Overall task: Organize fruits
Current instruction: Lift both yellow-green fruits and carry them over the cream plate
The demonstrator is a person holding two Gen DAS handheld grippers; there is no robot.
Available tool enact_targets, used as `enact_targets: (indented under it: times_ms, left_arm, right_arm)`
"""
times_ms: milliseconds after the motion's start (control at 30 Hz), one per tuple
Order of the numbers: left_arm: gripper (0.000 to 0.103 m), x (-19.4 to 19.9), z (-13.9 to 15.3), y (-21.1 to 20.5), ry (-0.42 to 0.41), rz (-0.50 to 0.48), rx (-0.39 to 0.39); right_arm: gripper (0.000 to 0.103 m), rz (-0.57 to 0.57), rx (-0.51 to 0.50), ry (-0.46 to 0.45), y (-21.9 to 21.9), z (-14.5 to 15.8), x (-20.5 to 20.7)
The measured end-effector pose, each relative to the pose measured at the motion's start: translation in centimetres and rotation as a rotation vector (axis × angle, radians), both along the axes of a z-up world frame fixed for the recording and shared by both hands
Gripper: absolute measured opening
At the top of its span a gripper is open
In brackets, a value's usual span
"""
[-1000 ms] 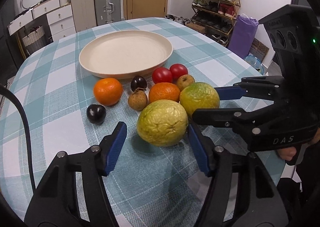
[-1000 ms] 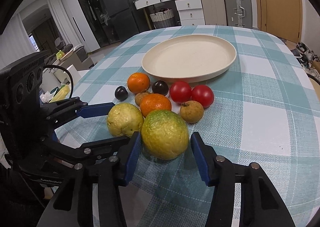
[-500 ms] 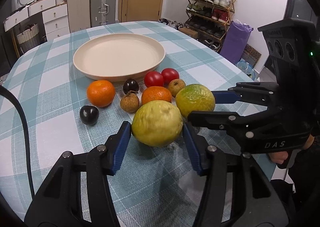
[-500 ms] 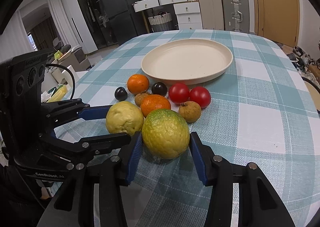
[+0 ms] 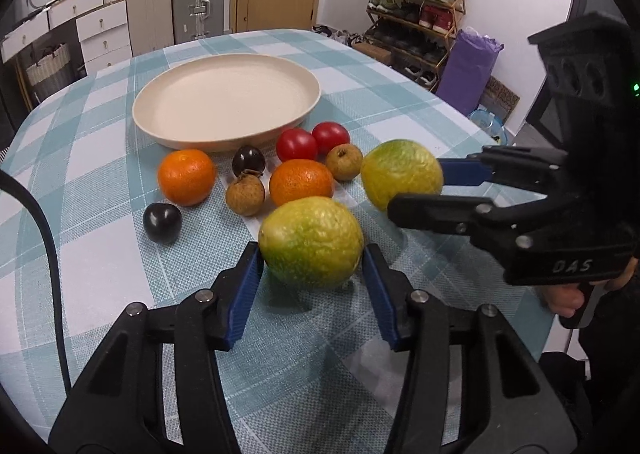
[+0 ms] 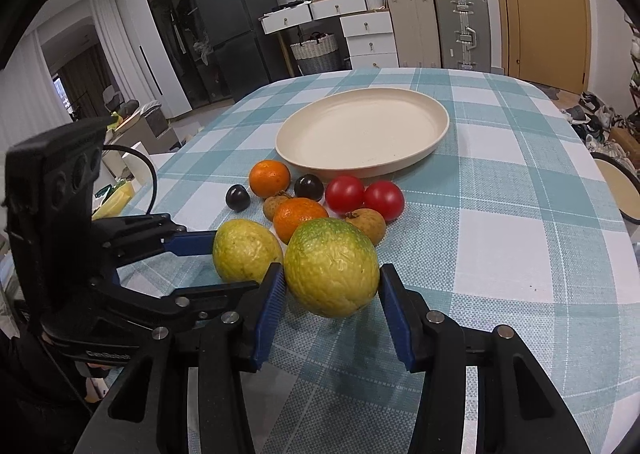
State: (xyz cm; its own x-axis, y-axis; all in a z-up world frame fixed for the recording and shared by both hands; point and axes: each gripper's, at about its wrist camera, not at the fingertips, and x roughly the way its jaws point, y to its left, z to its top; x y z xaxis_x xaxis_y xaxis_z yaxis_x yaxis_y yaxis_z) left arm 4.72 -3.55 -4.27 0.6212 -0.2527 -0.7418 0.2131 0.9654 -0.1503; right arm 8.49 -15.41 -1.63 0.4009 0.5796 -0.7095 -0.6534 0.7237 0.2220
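Note:
On the checked tablecloth, two big yellow-green fruits lie side by side. My left gripper (image 5: 310,254) has its jaws closing, and its blue pads (image 5: 244,286) touch both sides of the yellower fruit (image 5: 312,242). My right gripper (image 6: 330,278) is shut on the greener fruit (image 6: 332,266), which also shows in the left wrist view (image 5: 400,169). Behind them lie two oranges (image 5: 186,177), two tomatoes (image 5: 297,144), two dark plums (image 5: 162,222) and two small brown fruits (image 5: 245,193). Farther back stands an empty cream plate (image 5: 224,105).
The two grippers sit close together, crossing in front of each other's view. A hand (image 5: 568,298) holds the right gripper's handle. A black cable (image 5: 44,221) runs along the left. Suitcases, drawers and a shoe rack (image 5: 416,5) stand beyond the table's far edge.
The left gripper's jaws have narrowed from well apart to touching the yellower fruit. The right gripper has stayed shut on the greener fruit. Neither hand has shifted much.

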Motion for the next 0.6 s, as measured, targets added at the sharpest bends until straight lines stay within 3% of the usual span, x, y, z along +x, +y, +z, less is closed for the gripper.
enact_targets:
  times_ms: [233, 600]
  left_arm:
    - [0.047, -0.3, 0.4, 0.0, -0.038, 0.000, -0.016]
    - [0.047, -1.2, 2.9, 1.5, -0.164, 0.068, -0.041]
  right_arm:
    - [0.049, -0.014, 0.018, -0.003, -0.6, 0.1, 0.2]
    - [0.049, -0.036, 0.052, -0.052, -0.8, 1.6, 0.5]
